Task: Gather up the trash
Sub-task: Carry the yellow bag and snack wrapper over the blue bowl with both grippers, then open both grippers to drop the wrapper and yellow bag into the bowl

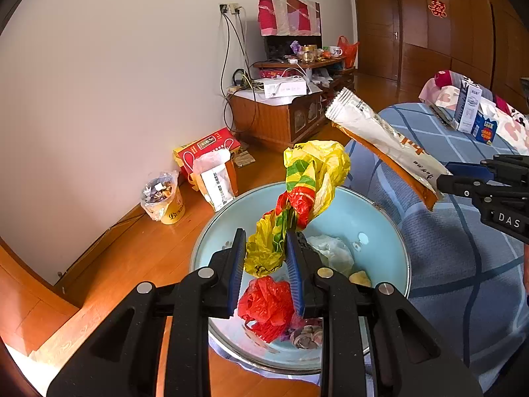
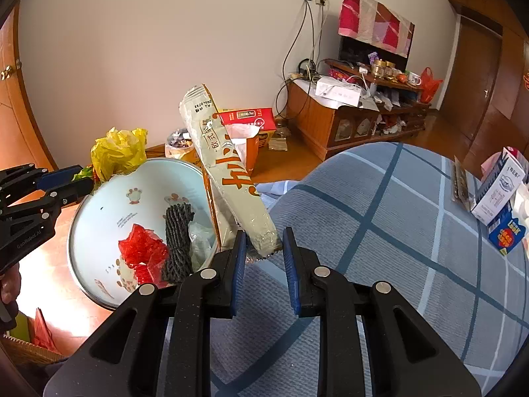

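The left gripper (image 1: 266, 261) is closed on a crumpled yellow plastic bag (image 1: 307, 178) with green and red stripes, held above a pale blue basin (image 1: 390, 231) on the wooden floor (image 1: 139, 248). In the basin lie a red plastic bag (image 1: 266, 307), a dark knitted bundle (image 2: 178, 241) and a clear wrapper (image 1: 334, 251). The right gripper (image 2: 264, 248) grips the end of a long white and orange noodle packet (image 2: 228, 165), over the edge of the blue checked bedspread (image 2: 380, 231) beside the basin
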A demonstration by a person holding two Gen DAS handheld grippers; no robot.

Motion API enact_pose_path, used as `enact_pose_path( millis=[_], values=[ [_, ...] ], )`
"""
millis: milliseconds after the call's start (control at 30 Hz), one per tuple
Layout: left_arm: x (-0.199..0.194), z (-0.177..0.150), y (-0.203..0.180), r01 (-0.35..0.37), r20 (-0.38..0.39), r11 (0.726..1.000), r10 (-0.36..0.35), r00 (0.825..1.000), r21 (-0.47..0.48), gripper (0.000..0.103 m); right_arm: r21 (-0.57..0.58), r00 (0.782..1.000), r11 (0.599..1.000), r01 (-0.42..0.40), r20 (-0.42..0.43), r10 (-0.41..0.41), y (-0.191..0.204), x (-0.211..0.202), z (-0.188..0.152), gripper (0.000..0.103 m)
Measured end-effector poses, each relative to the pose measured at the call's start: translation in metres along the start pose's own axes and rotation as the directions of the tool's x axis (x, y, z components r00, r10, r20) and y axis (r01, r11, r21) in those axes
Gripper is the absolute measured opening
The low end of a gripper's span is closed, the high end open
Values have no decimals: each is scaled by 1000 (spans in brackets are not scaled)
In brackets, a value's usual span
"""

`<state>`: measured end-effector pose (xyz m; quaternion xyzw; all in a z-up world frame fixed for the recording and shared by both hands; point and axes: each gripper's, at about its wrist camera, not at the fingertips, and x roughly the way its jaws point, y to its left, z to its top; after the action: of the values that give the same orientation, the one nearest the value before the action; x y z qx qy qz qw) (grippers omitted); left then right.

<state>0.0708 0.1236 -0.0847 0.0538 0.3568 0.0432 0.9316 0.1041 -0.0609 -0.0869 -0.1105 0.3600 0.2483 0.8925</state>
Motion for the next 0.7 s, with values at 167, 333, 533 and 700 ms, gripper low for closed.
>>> enact_pose_path(
  millis=[167,333,533,700],
  values=[
    [-1,-3,5,-9,-3,1000,9,1000,-9,24,-7,1000,1000,-7,-1,7,7,1,1,23],
    [-2,-5,9,-19,-7,1000,19,1000,-18,24,-14,1000,1000,-14,-2,14,11,2,3,23],
    [-3,-7,15,-26,-13,999,26,1000,-29,24,-26,1000,999,-22,-5,21,17,3,3,23],
    [-5,-8,18,-30,-12,999,29,1000,-37,24,-32,1000,999,-25,-5,25,21,3,5,23]
  ],
)
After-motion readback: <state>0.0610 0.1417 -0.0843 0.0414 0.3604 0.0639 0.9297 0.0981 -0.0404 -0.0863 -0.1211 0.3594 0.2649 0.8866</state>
